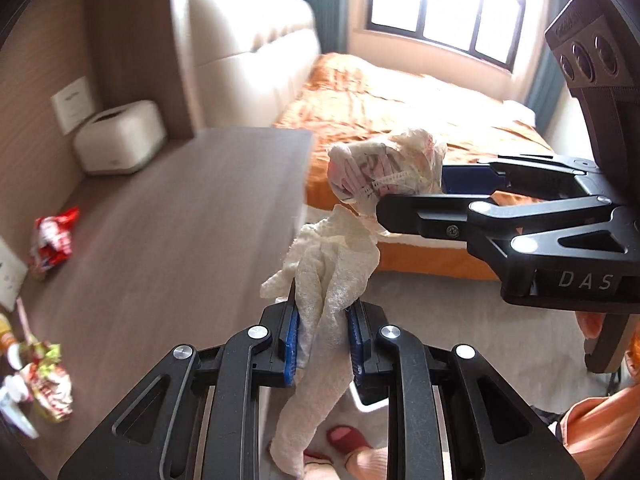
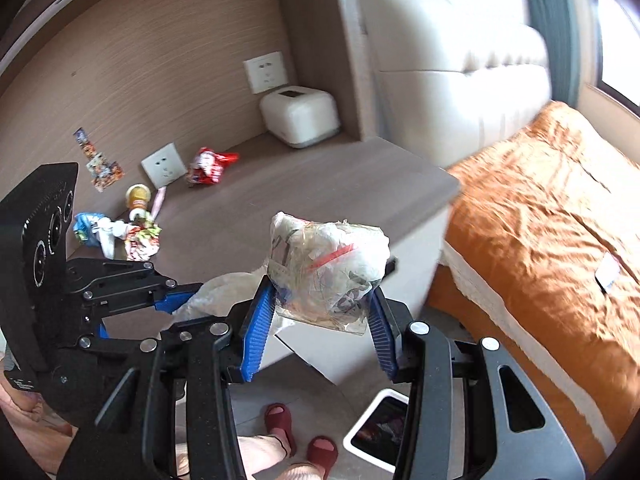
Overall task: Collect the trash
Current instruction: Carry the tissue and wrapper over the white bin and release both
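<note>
My left gripper (image 1: 322,320) is shut on a crumpled white tissue (image 1: 332,268), held past the front edge of the wooden bedside shelf (image 1: 180,216). My right gripper (image 2: 320,300) is shut on a crumpled clear plastic bag (image 2: 324,264); it shows from the side in the left wrist view (image 1: 404,196), with the bag (image 1: 384,168) just above the tissue. On the shelf lie a red snack wrapper (image 2: 210,166) and a pile of wrappers with a small yellow bottle (image 2: 136,224). A white bin (image 2: 380,426) stands on the floor below.
A white tissue box (image 2: 300,116) stands at the shelf's back corner. Wall sockets (image 2: 266,70) sit behind the shelf. A bed with an orange cover (image 2: 540,216) lies to the right. The person's feet in red slippers (image 2: 280,424) are on the floor.
</note>
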Available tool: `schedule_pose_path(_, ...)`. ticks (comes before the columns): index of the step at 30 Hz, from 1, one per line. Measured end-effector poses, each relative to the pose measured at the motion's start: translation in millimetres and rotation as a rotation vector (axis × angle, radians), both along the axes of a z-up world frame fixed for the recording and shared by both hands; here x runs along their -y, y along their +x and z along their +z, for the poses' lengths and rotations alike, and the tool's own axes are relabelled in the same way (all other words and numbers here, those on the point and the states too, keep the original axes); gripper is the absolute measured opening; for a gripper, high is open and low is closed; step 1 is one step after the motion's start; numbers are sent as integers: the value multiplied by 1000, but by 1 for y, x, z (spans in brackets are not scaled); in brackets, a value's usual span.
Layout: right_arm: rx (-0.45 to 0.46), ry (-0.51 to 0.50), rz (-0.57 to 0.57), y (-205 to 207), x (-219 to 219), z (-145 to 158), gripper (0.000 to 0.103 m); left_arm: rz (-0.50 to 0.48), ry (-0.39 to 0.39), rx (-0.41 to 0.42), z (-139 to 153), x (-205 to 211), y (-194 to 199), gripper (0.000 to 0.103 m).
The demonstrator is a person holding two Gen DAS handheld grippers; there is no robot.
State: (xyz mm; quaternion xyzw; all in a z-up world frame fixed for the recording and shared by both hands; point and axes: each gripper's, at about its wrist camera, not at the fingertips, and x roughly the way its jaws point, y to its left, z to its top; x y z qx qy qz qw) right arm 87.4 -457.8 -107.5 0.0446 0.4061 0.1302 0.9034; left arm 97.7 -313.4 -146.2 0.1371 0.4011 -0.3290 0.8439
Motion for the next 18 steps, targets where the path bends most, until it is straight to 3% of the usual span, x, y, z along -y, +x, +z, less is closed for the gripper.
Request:
schedule_pose_path(9,-92,7,-190,-40,61,-31,46,-208,58,-91,-50,72,-24,20)
schedule_pose_path(18,-236,29,-313,-53,94,-102,47,-328,123,-215,-135,113,-34,20)
